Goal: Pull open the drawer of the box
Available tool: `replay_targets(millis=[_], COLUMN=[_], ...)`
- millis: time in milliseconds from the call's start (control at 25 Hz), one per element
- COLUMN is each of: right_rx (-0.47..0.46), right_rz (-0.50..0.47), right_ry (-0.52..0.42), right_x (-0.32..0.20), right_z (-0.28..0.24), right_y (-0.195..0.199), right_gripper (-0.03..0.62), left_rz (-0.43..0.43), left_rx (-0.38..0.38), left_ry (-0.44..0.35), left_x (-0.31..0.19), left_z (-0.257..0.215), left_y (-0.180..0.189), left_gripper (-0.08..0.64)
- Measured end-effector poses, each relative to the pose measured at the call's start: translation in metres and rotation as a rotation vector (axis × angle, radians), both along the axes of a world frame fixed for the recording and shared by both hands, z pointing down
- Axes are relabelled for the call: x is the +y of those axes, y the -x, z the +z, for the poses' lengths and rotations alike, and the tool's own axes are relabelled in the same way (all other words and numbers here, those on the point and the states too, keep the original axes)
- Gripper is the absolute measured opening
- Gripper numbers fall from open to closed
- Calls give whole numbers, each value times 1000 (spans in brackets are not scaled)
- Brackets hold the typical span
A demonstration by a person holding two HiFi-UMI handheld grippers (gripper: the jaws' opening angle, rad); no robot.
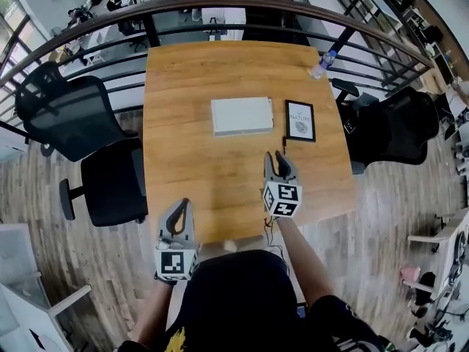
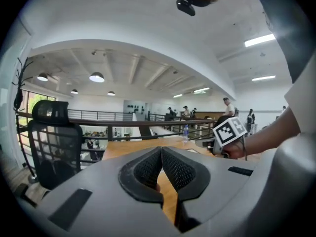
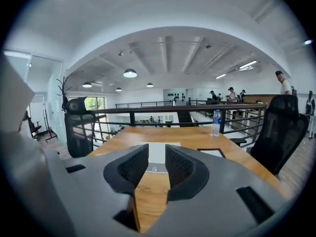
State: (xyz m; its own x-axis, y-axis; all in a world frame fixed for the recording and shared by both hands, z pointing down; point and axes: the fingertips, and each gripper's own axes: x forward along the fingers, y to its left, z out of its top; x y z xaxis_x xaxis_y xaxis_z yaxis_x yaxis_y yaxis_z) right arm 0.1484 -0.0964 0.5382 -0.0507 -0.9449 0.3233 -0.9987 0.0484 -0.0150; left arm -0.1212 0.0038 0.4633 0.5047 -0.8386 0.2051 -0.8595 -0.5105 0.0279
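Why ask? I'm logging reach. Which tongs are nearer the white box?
Right. The right tongs hover short of the white box, off its near right corner; the left tongs hang back at the near edge of the table.

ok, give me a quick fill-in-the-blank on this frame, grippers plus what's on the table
1. The right gripper has its jaws ____, nothing between them.
2. The left gripper has its jaws ____.
3. The framed picture lies on the table, to the ____ of the white box.
Missing: open; shut; right.

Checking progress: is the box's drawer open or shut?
Shut: the box keeps one unbroken outline in the head view, with nothing pulled out from it.
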Motion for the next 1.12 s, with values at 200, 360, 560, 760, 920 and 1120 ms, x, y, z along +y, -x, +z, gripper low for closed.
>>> replay_targets(millis=[200, 360, 560, 760, 920, 1120], right_rx=[30, 24, 45, 52, 61, 62], right_rz=[8, -5, -61, -100, -106, -120], right_ry=[147, 275, 371, 418, 409, 433], right_x=[-57, -92, -124, -150, -161, -155], right_z=[78, 143, 195, 212, 214, 212], right_y=[-4, 0, 15, 25, 32, 38], right_gripper=[98, 98, 98, 100, 90, 61], left_rz=[-60, -121, -160, -195, -193, -178], left_rx=[-17, -19, -67, -56, -68, -61], left_ry=[81, 117, 157, 183, 191, 183], left_x=[9, 9, 6, 6, 6, 2], left_z=[24, 31, 35, 45, 46, 43], left_y=[2, 1, 3, 3, 0, -7], left_gripper=[15, 15, 15, 15, 15, 15])
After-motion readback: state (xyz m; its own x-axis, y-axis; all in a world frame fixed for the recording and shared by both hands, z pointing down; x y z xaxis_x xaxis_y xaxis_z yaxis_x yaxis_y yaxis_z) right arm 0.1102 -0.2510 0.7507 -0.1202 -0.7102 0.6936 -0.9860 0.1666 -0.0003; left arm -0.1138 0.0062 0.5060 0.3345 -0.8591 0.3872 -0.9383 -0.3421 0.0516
